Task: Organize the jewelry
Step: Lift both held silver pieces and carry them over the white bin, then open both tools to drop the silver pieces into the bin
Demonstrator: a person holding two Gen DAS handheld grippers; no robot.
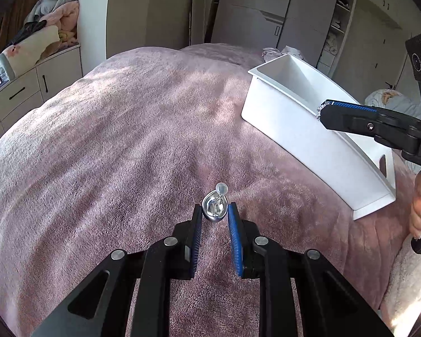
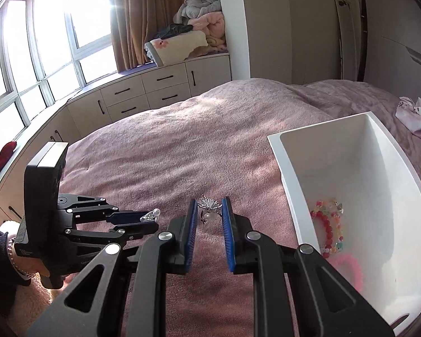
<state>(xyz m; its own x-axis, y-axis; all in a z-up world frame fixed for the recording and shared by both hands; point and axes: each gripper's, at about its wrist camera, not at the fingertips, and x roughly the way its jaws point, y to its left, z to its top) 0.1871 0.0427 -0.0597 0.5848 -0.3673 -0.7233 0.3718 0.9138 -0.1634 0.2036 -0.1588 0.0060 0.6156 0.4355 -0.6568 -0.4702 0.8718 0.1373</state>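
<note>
Left gripper point(image 1: 215, 215) clamped on silver teardrop earring point(image 1: 214, 210) above pink blanket point(image 1: 112, 140), right gripper point(image 2: 209, 210) pinching sparkly, perhaps butterfly-shaped ring point(image 2: 209, 206), beaded bracelets point(image 2: 329, 229) inside white bin point(image 2: 278, 151) alongside

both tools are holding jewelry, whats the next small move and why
Probably carry the right tool, shut on the silver butterfly ring, sideways over the white plastic bin and release. The ring hangs above the pink blanket just beside the rim; a beaded bracelet already lies inside.

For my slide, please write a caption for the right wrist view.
Right gripper holds a silver butterfly ring beside the white bin containing a beaded bracelet.
</note>
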